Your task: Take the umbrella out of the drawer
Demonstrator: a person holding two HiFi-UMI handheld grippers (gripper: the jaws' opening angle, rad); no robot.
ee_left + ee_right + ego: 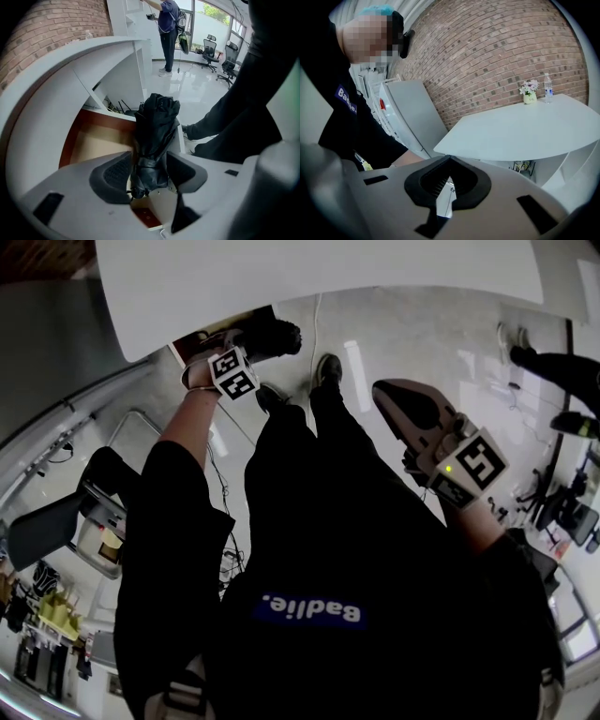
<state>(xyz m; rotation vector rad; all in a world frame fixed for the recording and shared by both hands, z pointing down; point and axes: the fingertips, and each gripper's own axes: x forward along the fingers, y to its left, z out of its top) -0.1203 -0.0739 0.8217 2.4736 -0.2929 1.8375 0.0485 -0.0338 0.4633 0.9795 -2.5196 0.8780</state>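
Black umbrella [154,136] between left hand-held gripper [149,163] jaws, drawer [93,140] partly hidden

- Table [525,131]: white, with a curved top; it carried two items.
- On the table, near its far edge: a small flower pot [529,95] and a clear water bottle [548,88] stood upright, just beside each other.
- Drawer [101,140]: under the tabletop, it stood open, with a tan wooden bottom and a red-brown rim.
- Floor [412,343]: pale and glossy; office chairs [212,47] stood on it.

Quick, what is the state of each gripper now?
Left gripper: open, the black umbrella is between its tongs, not clamped.
Right gripper: closed, holding nothing.
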